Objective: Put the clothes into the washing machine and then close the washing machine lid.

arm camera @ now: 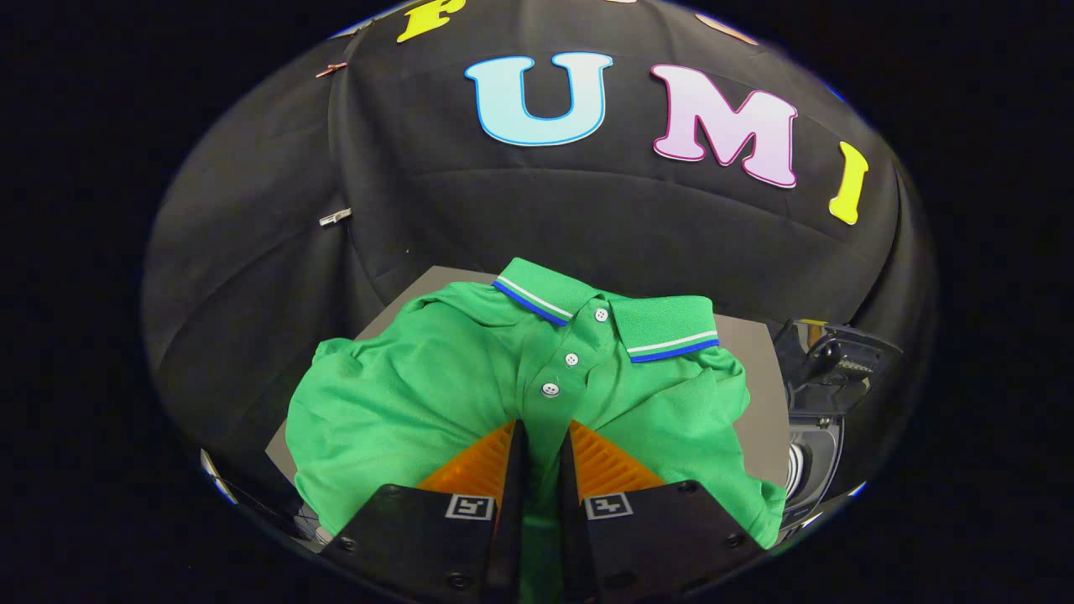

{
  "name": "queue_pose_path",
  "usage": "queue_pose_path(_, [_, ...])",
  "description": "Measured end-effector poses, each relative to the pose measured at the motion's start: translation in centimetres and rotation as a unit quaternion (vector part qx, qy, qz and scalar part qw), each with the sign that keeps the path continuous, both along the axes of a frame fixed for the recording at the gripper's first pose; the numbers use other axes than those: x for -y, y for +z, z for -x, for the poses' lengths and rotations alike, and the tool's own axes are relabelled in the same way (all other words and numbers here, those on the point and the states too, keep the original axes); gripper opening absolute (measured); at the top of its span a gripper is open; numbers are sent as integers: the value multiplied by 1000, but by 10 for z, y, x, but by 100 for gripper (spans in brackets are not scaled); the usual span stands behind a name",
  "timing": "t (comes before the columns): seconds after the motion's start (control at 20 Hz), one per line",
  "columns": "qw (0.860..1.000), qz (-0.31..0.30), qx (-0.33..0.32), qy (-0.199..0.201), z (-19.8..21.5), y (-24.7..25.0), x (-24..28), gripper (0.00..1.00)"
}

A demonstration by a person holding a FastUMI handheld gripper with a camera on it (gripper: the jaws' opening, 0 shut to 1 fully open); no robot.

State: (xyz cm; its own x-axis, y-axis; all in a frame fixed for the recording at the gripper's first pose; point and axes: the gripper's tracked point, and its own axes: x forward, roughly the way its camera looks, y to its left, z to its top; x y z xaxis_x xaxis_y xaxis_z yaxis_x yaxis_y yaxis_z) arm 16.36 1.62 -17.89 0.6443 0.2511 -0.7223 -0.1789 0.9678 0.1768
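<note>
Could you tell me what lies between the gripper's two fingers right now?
In the gripper view, a fold of the green polo shirt sits pinched between the two fingers of the gripper, just below its button placket; both press on the cloth.

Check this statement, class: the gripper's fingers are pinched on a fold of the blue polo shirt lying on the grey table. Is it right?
One error: the shirt is green; blue is just its collar trim. In the gripper view, the gripper pinches its fabric on the grey table.
</note>
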Motion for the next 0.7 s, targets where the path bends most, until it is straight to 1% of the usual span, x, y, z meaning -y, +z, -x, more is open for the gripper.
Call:
queue_pose_path(0.05, [1000,-7,-6,-4,2,-4,-2,6])
queue_pose_path(0.25, [1000,-30,-7,-1,1,4,-3,6])
queue_pose_path(0.45, [998,-57,17,-7,-2,24,2,6])
queue_pose_path(0.6, [998,-55,44,3,2,46,11,6])
queue_pose_path(0.7, [997,-42,64,17,5,59,14,6])
